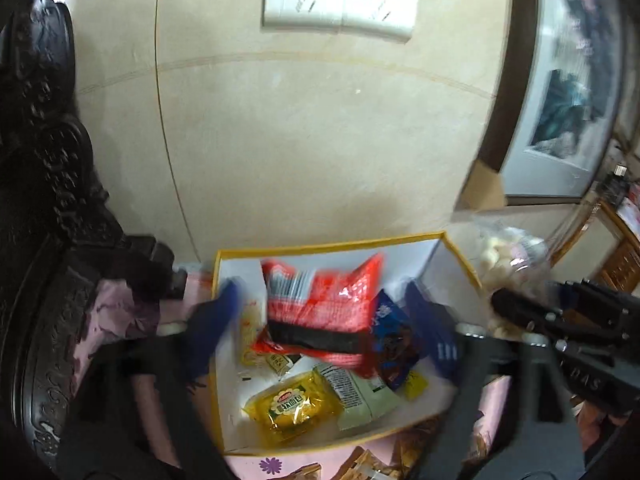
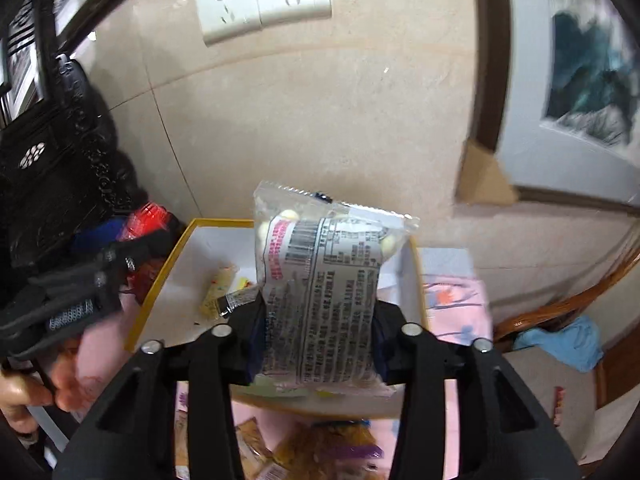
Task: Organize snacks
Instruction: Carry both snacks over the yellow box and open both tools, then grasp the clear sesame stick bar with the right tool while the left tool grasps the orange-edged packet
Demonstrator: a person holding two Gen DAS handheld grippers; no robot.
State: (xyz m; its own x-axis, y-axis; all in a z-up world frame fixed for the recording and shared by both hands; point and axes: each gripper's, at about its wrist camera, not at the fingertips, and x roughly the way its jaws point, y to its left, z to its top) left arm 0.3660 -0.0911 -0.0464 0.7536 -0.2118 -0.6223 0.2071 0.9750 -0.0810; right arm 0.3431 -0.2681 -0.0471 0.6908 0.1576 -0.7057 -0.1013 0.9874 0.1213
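Clamped between the pads of the right gripper (image 2: 318, 332), a clear bag (image 2: 320, 292) of pale round sweets is held upright by its lower half, label toward the camera, its jaws partly closed on the film. In the left wrist view, the left gripper (image 1: 324, 312) is seen with its blue fingers (image 1: 224, 308) spread wide, and no pad is seen pressing on anything; the red bag (image 1: 324, 300) lies between and just beyond them, blurred, so whether it rests or falls cannot be told. Below both tools a yellow-rimmed box (image 1: 218, 360) stands on a pink cloth (image 2: 460, 308), and in it a yellow pack (image 1: 292, 404), a pale green pack (image 1: 360, 392) and a blue pack (image 1: 394, 340) lie loosely against one another near the front wall. The clear bag is judged light, soft and slippery, its contents free to shift and possibly to be crushed; a hold across the filled middle, as now, seems safer than one on the thin sealed edge. More orange packs (image 2: 332, 452) are left on the cloth before the box's front edge. Farther back, a tiled wall with two sockets (image 1: 340, 0) is seen.
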